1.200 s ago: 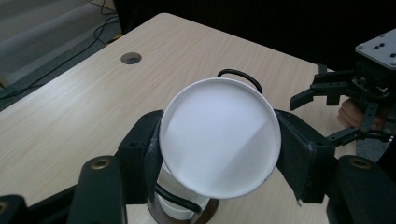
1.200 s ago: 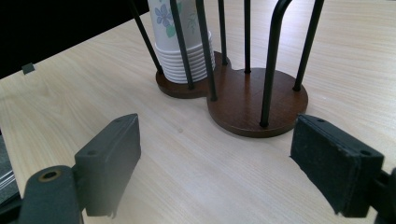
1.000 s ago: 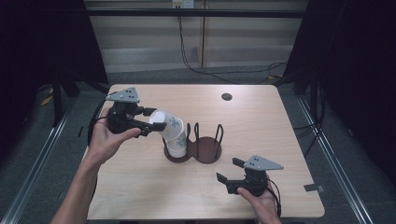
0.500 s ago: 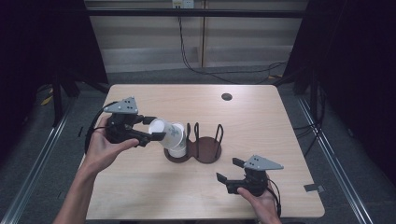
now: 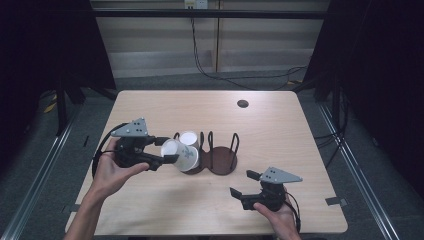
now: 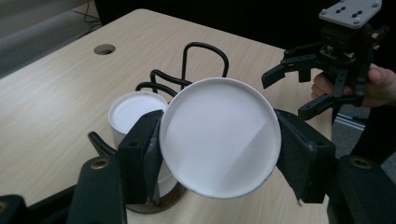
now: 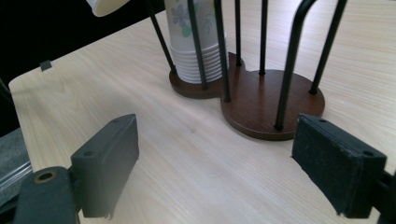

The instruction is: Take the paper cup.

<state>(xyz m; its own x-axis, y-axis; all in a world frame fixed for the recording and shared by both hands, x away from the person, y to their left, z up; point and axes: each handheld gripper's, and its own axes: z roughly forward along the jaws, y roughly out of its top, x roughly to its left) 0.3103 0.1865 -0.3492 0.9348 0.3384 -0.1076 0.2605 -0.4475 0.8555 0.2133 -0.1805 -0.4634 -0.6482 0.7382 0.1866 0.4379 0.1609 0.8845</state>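
Observation:
My left gripper [image 5: 167, 150] is shut on a white paper cup with a flower print [image 5: 181, 155], held tipped on its side just left of the cup rack. In the left gripper view the cup's round white end [image 6: 219, 135] faces the camera between the two pads. A stack of upturned cups [image 5: 189, 139] [image 7: 196, 51] stands in the left ring of the wire rack on its brown wooden base [image 5: 220, 163] [image 7: 261, 102]. My right gripper [image 5: 241, 183] [image 7: 224, 154] rests near the table's front right. It is open with nothing between its jaws, which have just been opening.
The rack's right ring [image 5: 227, 150] holds no cups. A round cable hole [image 5: 243, 104] lies at the back right of the light wooden table [image 5: 150, 210]. Dark floor and metal rails run along both sides.
My left gripper has come down and toward the near edge with the cup, pulling it off the stack and tipping it sideways. The right hand has stayed where it was.

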